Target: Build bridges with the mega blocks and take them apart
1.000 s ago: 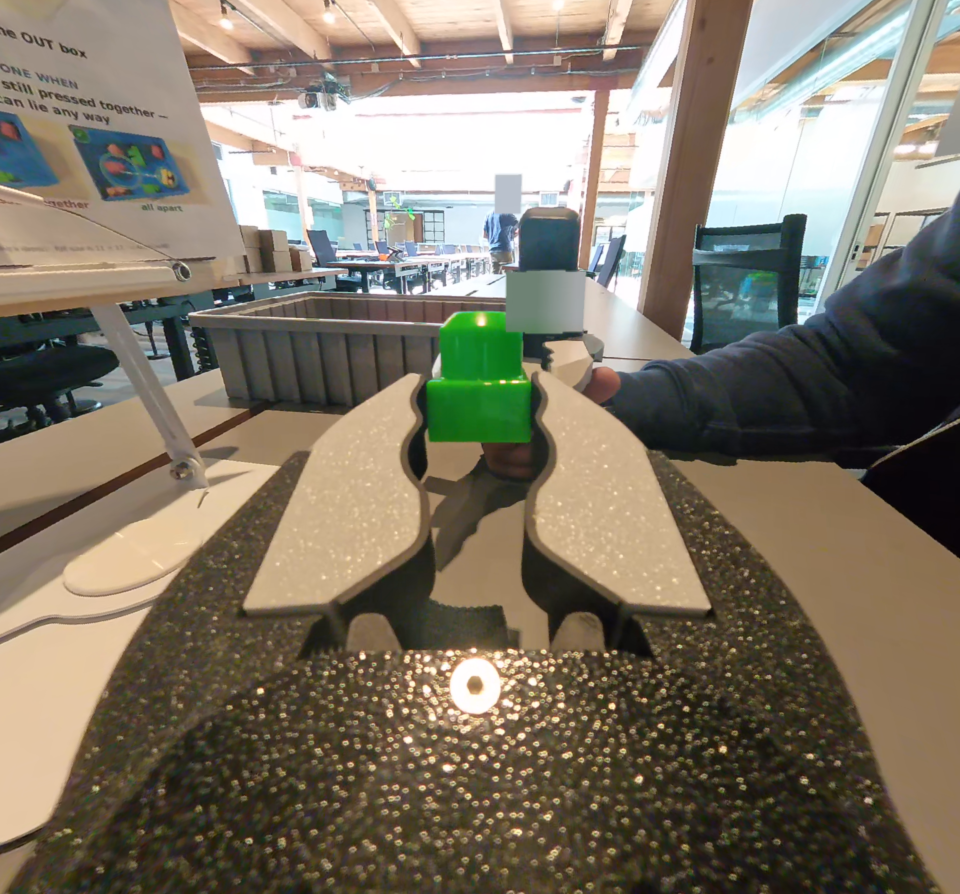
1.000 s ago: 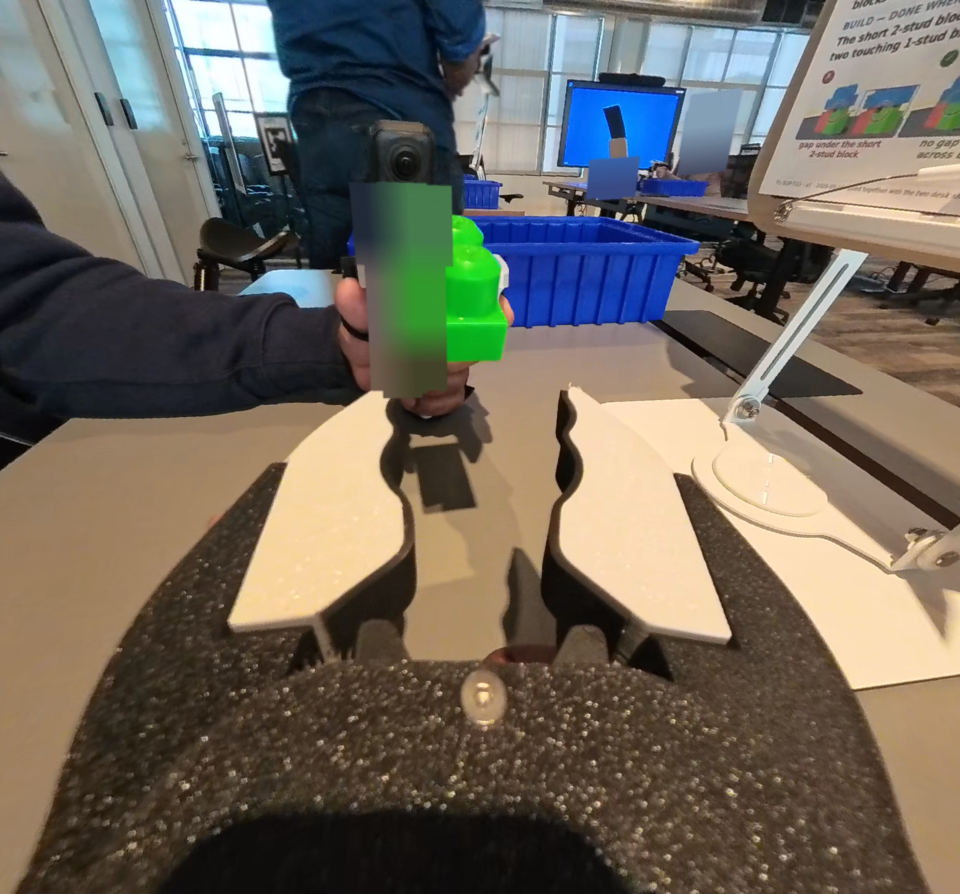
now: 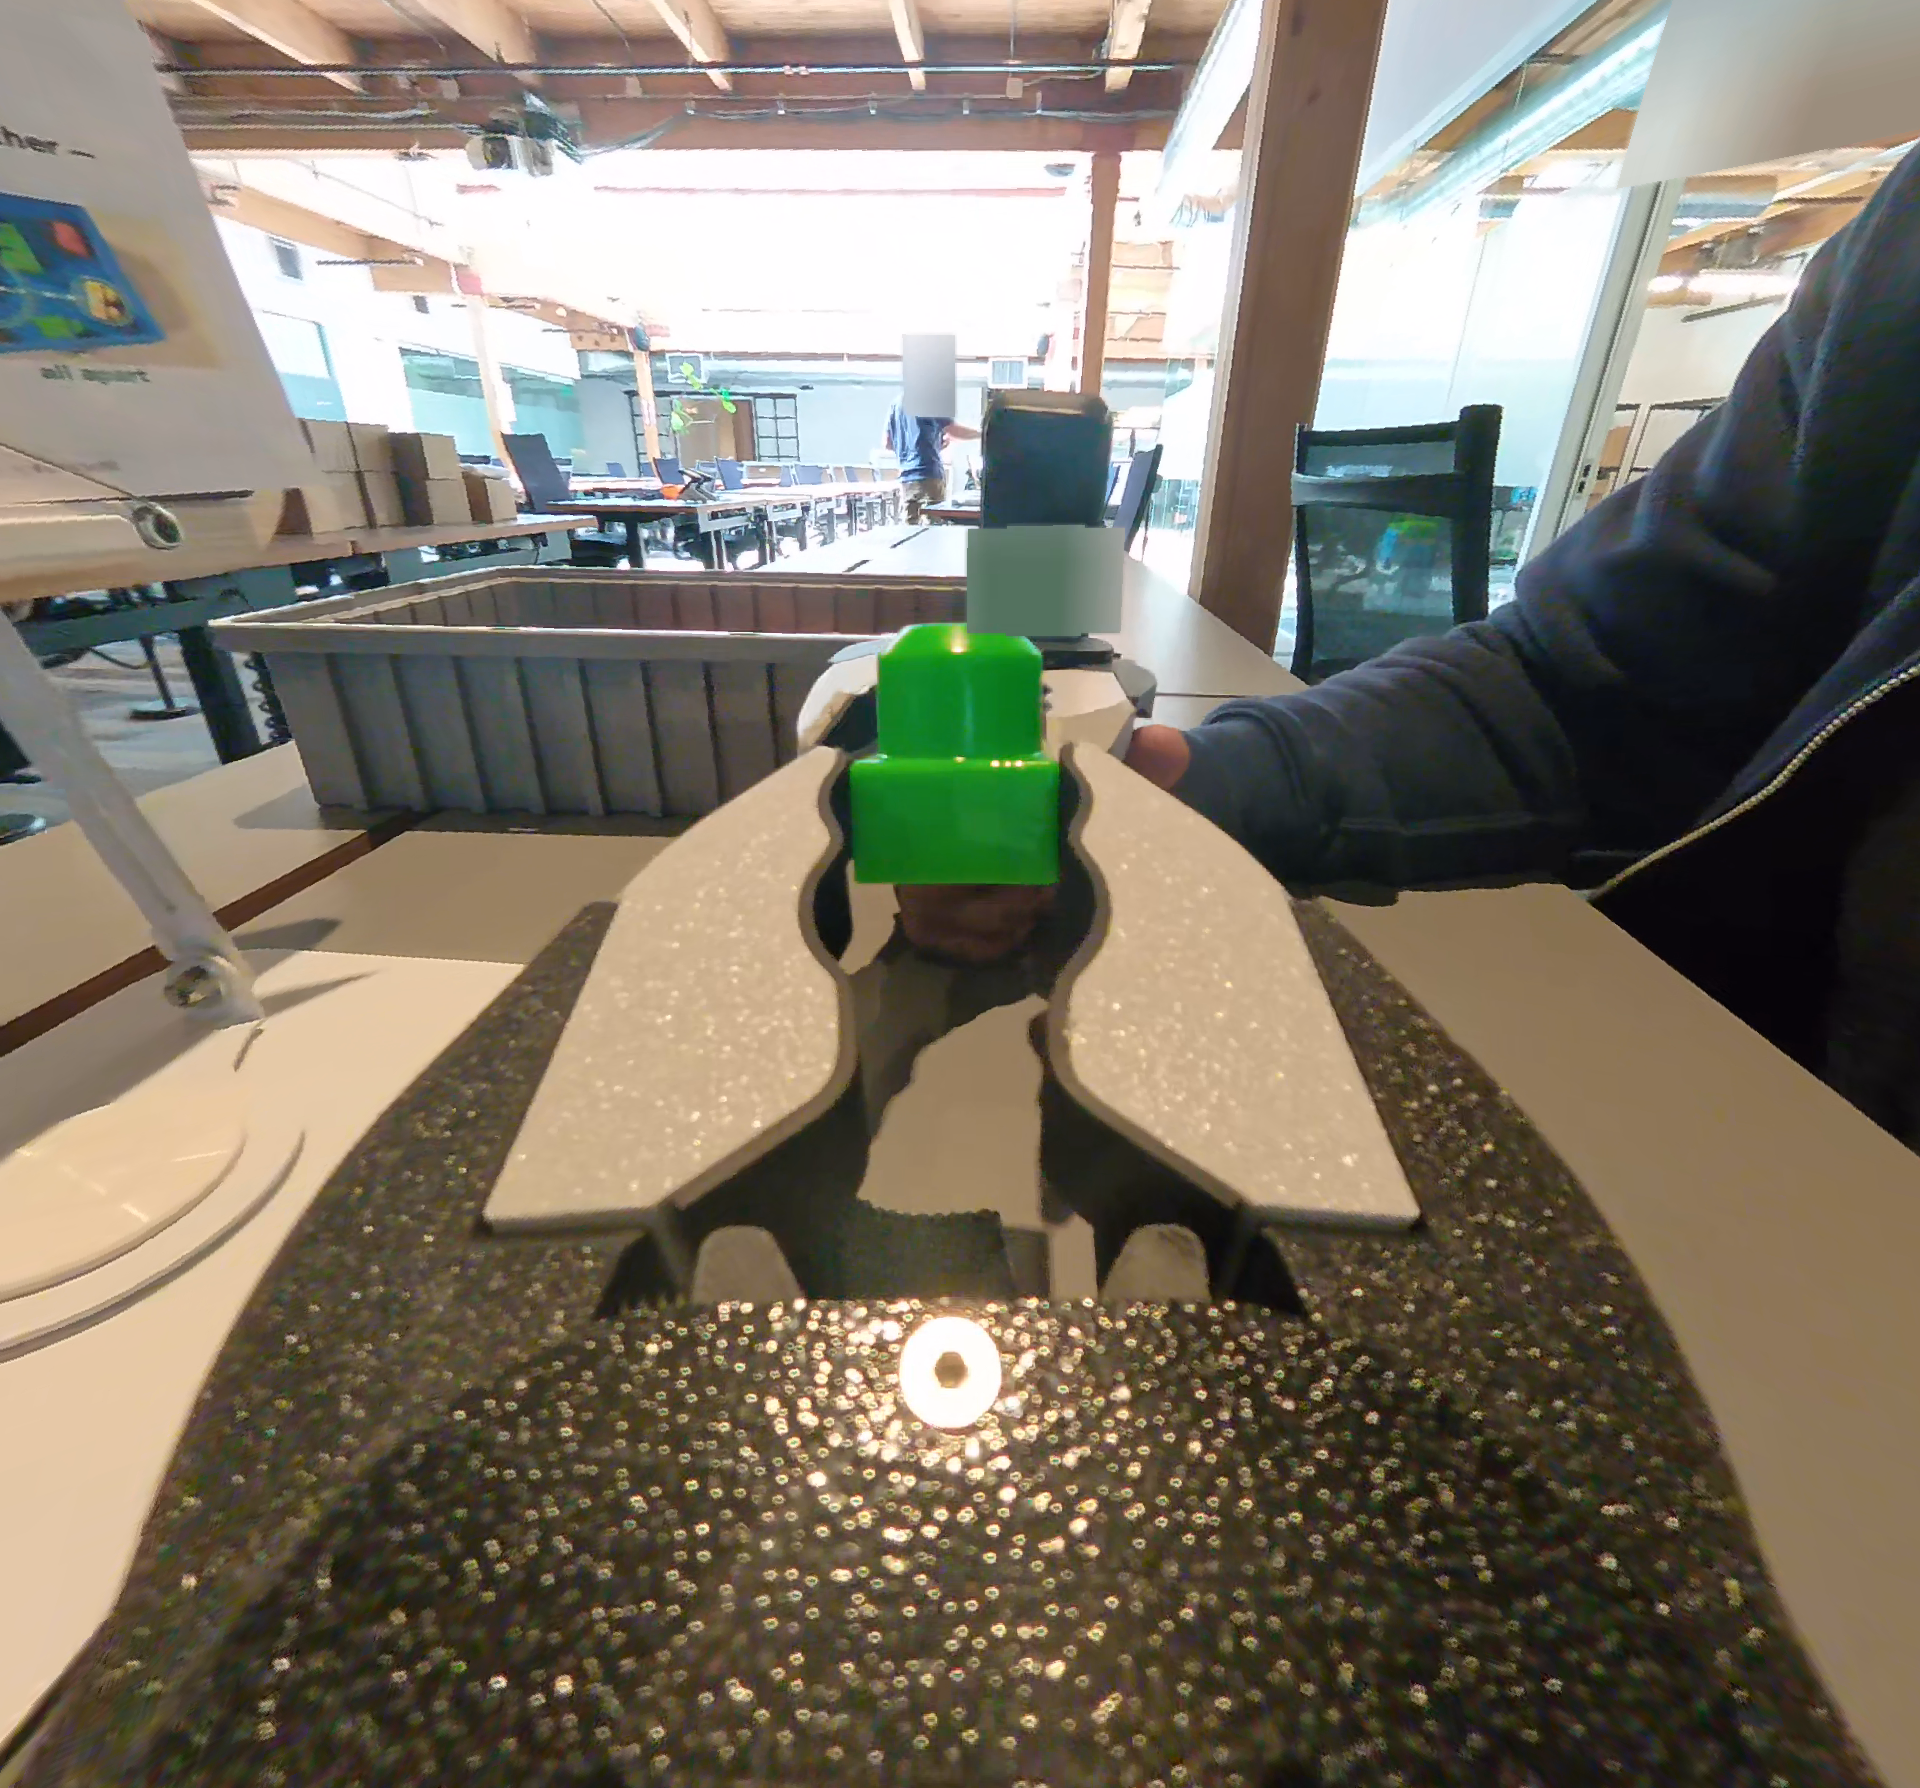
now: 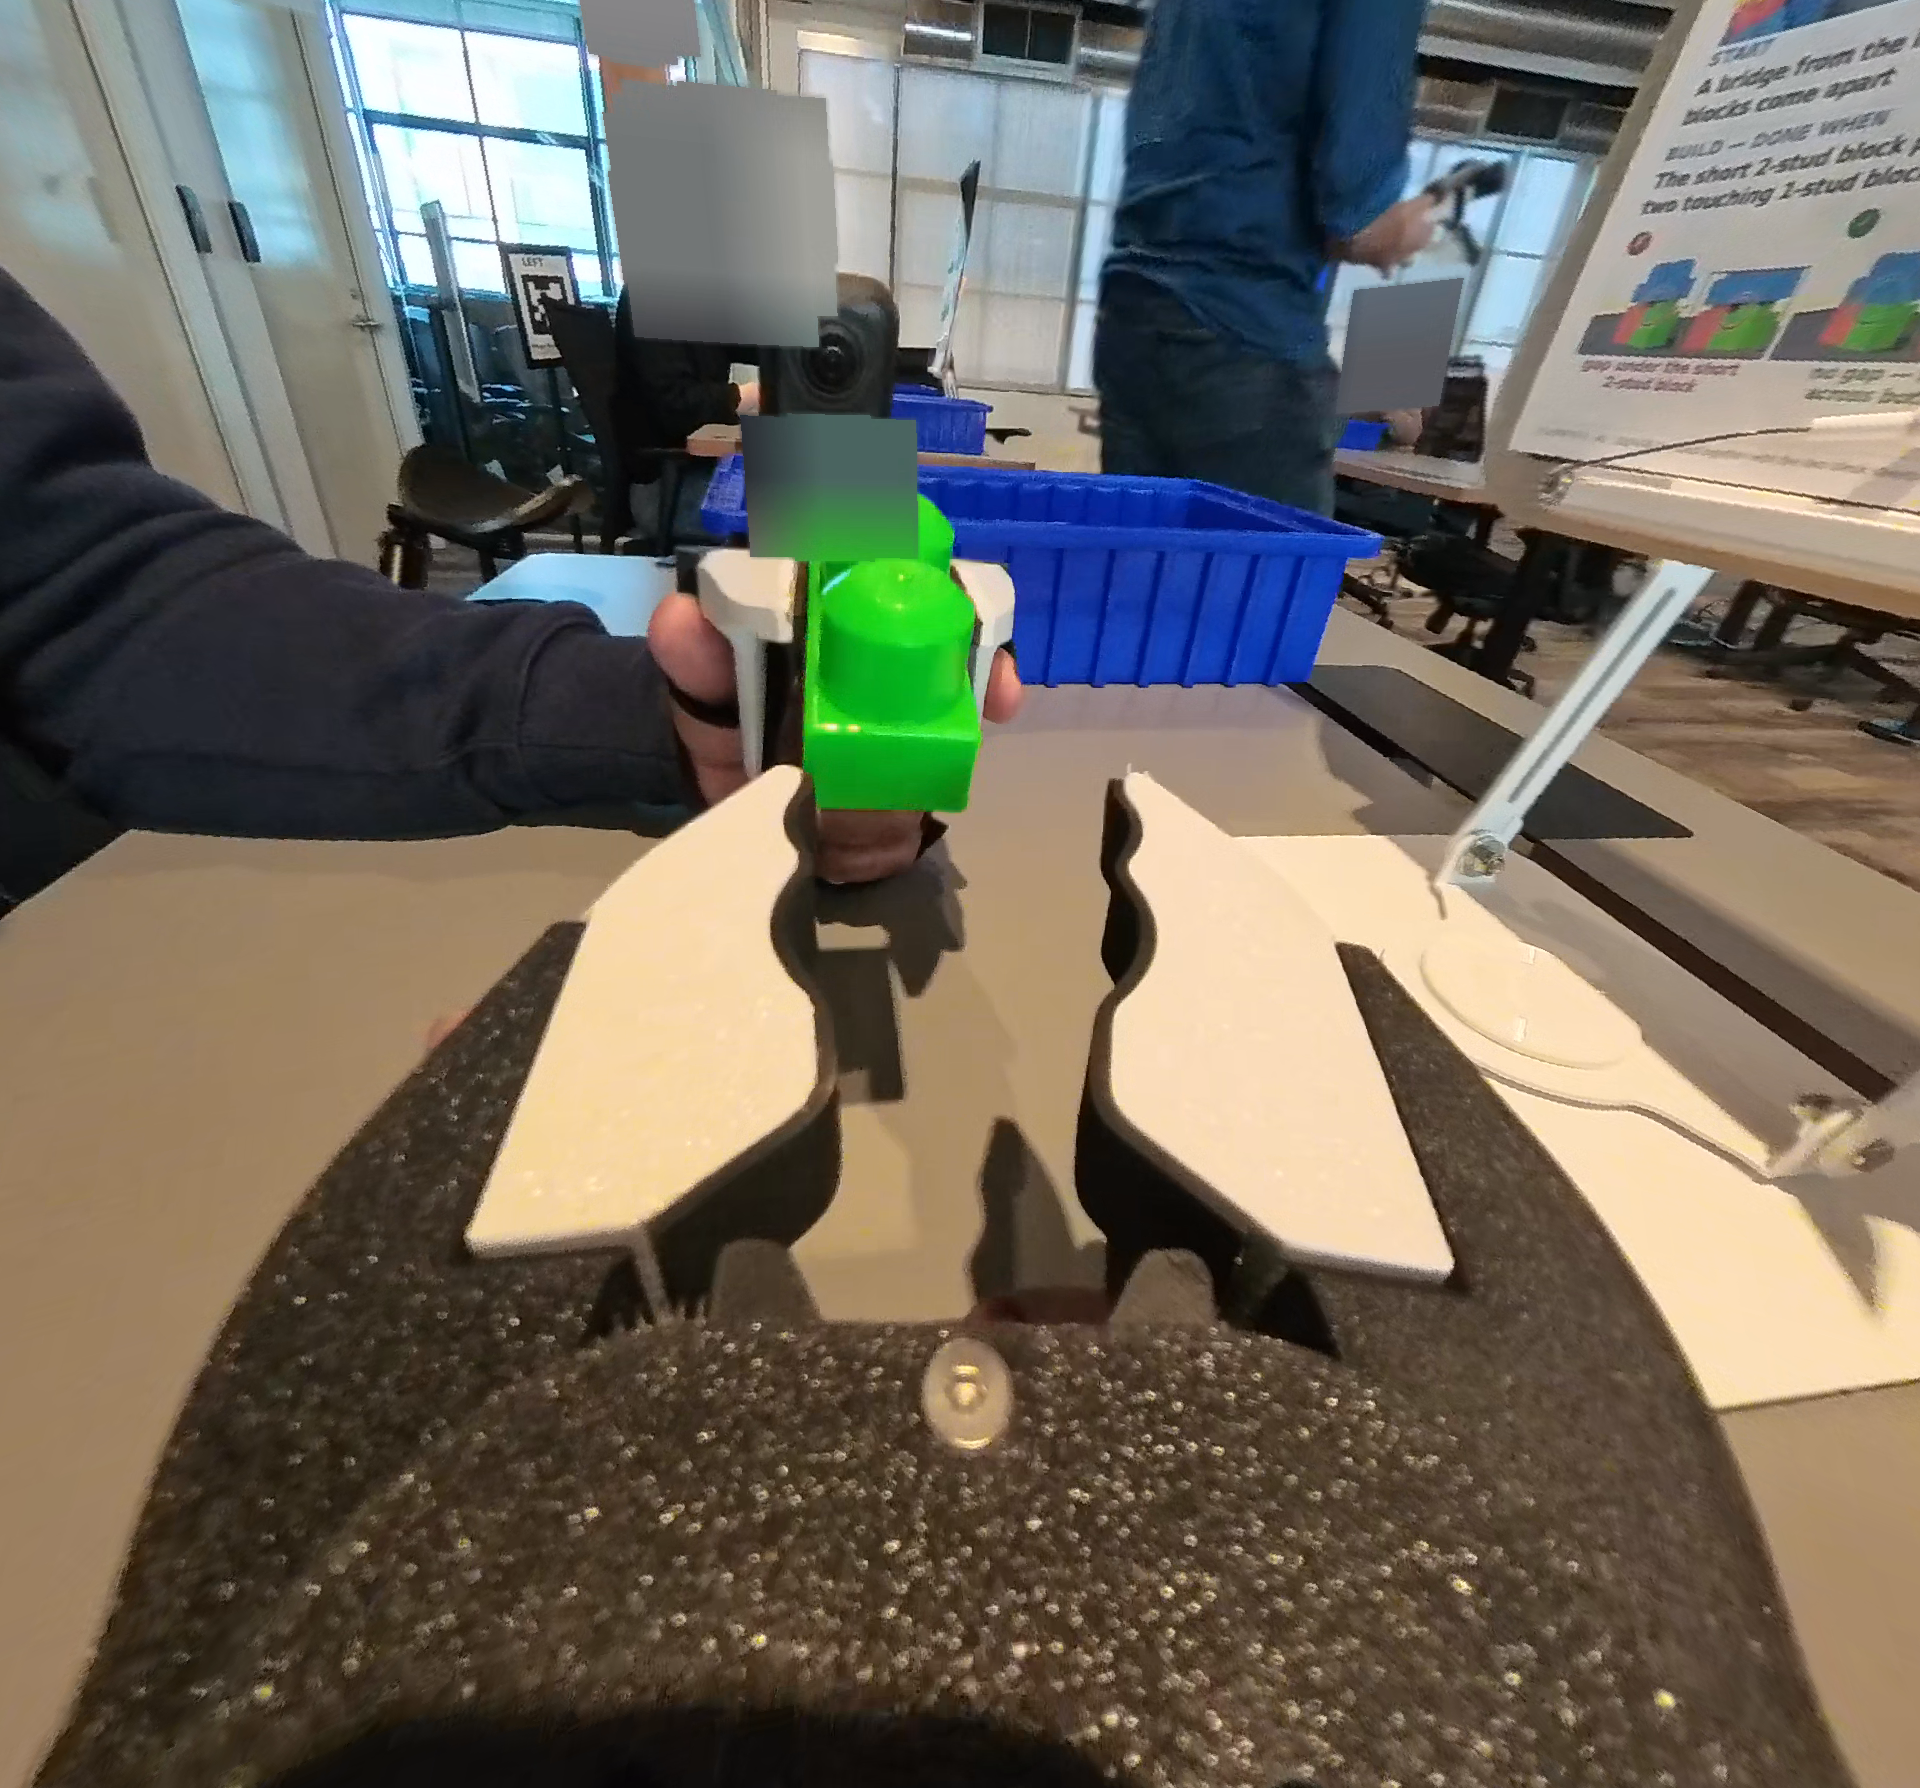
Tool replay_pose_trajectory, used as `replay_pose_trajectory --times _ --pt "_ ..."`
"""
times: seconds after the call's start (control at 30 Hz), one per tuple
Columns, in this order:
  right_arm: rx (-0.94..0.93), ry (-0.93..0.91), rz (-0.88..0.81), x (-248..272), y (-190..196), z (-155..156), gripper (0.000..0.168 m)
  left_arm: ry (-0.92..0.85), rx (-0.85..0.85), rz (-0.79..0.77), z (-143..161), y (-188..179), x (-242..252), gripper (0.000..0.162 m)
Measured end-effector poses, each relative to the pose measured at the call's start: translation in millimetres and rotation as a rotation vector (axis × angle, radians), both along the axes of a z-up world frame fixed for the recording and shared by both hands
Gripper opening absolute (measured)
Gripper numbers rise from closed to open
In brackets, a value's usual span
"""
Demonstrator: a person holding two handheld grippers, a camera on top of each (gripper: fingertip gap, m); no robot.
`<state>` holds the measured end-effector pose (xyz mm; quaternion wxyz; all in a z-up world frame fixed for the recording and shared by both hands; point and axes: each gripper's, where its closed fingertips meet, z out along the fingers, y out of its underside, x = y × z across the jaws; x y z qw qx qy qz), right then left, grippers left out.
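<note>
Left claw [image 3: 956, 803] was clamped on a green block [image 3: 954, 793], its two pale fingers pressed against the block's wide base, with the stud pointing up. It held the block in the air above the grey table [image 3: 1621, 1042]. Right claw [image 4: 961, 788] faced it with jaws spread wide and nothing between them; the same green block [image 4: 894, 689] showed just past its left fingertip, not touching. In the left wrist view a grey bin [image 3: 520, 689] stood on the far side of the table, and a white stand with a paper sheet [image 3: 125, 232] rose at the near left. In the right wrist view a blue bin [image 4: 1143, 585] sat far behind the block, and a dark sleeve [image 4: 312, 668] reached in from the left.
</note>
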<state>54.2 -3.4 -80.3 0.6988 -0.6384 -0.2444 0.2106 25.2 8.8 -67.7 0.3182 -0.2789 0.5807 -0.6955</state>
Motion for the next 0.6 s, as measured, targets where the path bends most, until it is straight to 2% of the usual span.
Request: replay_pose_trajectory --times 0.47,0.6 --pt "-0.021 0.023 0.112 -20 -8 0 0.053 -0.001 0.014 0.002 -1 -7 -1 0.036" --pt "-0.028 0.017 0.144 -29 -10 -1 0.04 0.016 0.03 -0.026 -4 -14 -1 0.036"
